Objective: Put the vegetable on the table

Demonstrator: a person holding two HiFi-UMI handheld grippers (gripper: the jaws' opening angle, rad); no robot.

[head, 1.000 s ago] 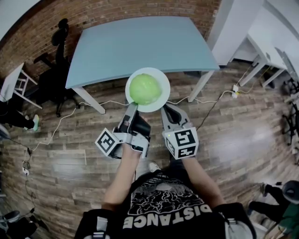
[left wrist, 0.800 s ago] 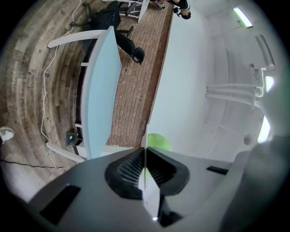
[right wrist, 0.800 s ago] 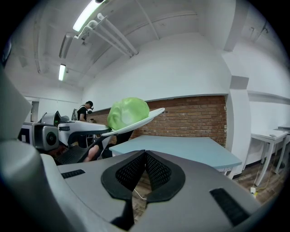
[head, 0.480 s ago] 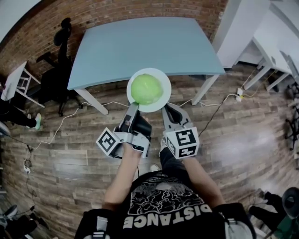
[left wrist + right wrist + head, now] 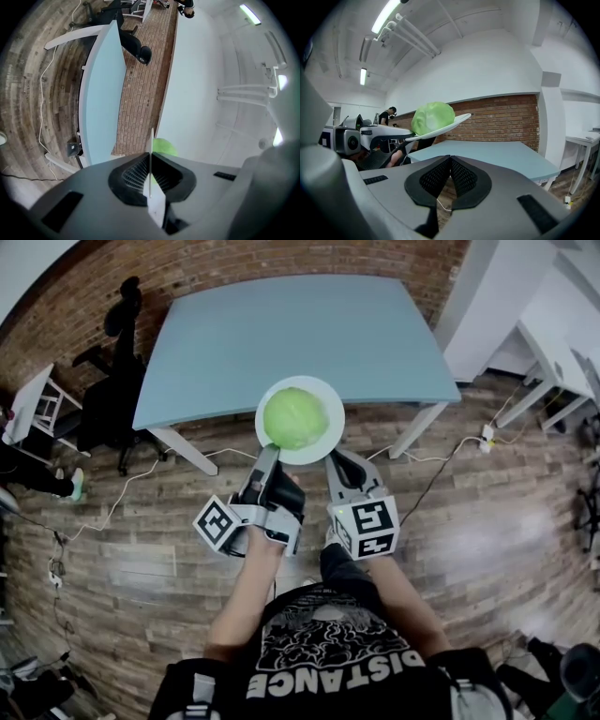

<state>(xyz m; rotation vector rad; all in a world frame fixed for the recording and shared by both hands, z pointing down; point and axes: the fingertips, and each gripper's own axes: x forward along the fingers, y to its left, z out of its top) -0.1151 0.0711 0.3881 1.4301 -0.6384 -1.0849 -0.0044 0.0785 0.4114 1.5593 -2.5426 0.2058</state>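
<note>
Cabbage [image 5: 293, 418] on white plate [image 5: 335, 423] held over near edge of worktop [image 5: 281, 334], slightly further in than before; left claw [image 5: 269, 451] pinching plate rim, right claw [image 5: 336, 460] pressed together, empty; cabbage mostly hidden behind edge-on plate in left gripper view.

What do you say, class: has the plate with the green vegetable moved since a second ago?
Yes. The plate has moved forward: its far rim now reaches further over the table's near edge.
</note>
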